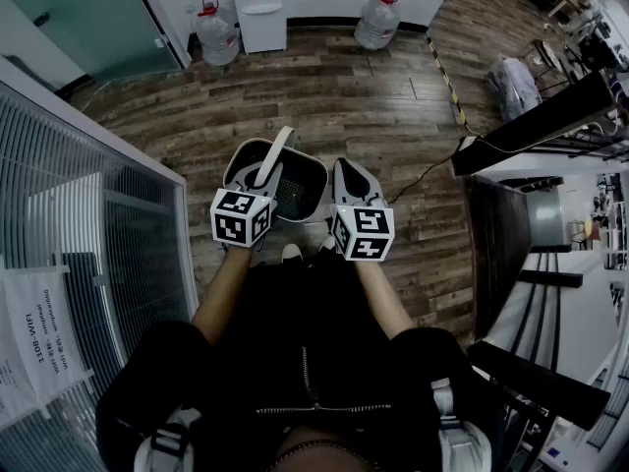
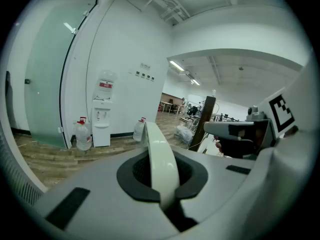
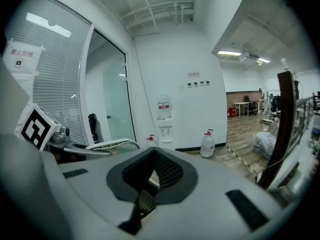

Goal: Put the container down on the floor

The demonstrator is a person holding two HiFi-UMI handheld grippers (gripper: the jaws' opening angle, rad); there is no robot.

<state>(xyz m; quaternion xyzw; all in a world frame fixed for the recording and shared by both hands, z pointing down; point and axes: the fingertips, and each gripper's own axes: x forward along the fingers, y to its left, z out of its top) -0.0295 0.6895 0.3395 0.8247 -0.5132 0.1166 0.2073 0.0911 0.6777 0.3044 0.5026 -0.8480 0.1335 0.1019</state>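
The container (image 1: 307, 187) is a cream-rimmed basket with dark mesh walls, hanging above the wooden floor (image 1: 344, 96) in front of the person's legs. Its cream handle (image 1: 278, 149) stands up over the left side. My left gripper (image 1: 267, 177) is shut on that handle, which runs as a pale band (image 2: 159, 151) between the jaws in the left gripper view. My right gripper (image 1: 346, 179) is shut on the container's right wall; dark mesh (image 3: 161, 170) fills the gap between its jaws. Whether the container's bottom touches the floor is hidden.
A water dispenser (image 1: 260, 8) stands at the far wall with a large water bottle on either side (image 1: 217, 33) (image 1: 379, 18). A glass partition (image 1: 93, 214) runs along the left. A dark desk (image 1: 550, 116) and a floor cable (image 1: 428, 170) lie to the right.
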